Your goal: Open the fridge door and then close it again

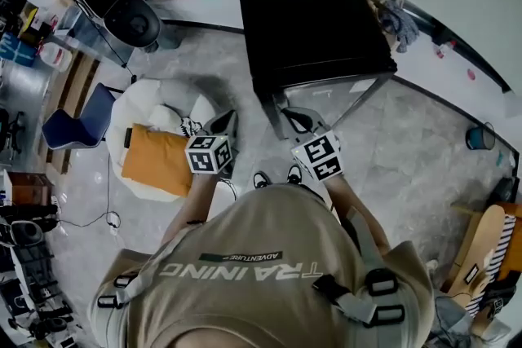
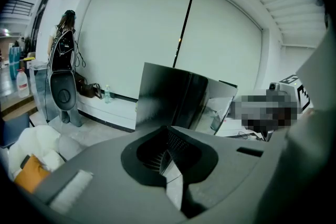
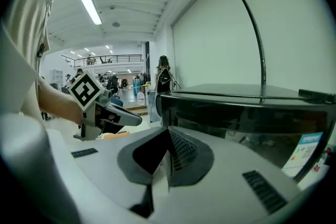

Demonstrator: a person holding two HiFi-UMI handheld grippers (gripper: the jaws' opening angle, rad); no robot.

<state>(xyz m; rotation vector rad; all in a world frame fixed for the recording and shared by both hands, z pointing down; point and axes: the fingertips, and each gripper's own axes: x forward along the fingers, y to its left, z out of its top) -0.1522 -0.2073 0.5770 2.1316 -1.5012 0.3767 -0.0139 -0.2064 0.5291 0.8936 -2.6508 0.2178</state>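
Observation:
A low black fridge (image 1: 314,20) stands on the floor in front of me, its glossy door (image 1: 330,92) facing me and lying flush with the body. In the left gripper view the fridge (image 2: 178,97) shows a dark side and a reflective front. In the right gripper view its top edge and door (image 3: 247,115) fill the right half. My left gripper (image 1: 227,120) hangs left of the door, jaws together, nothing between them. My right gripper (image 1: 295,118) is just short of the door's lower left corner, also shut and empty. Neither touches the fridge.
A white beanbag (image 1: 147,106) with an orange cushion (image 1: 159,160) lies left of me, and a blue chair (image 1: 77,125) stands further left. A dark fan-like stand (image 1: 122,12) is at the back left. A blue cup (image 1: 479,138) and wooden boards (image 1: 481,244) are at the right.

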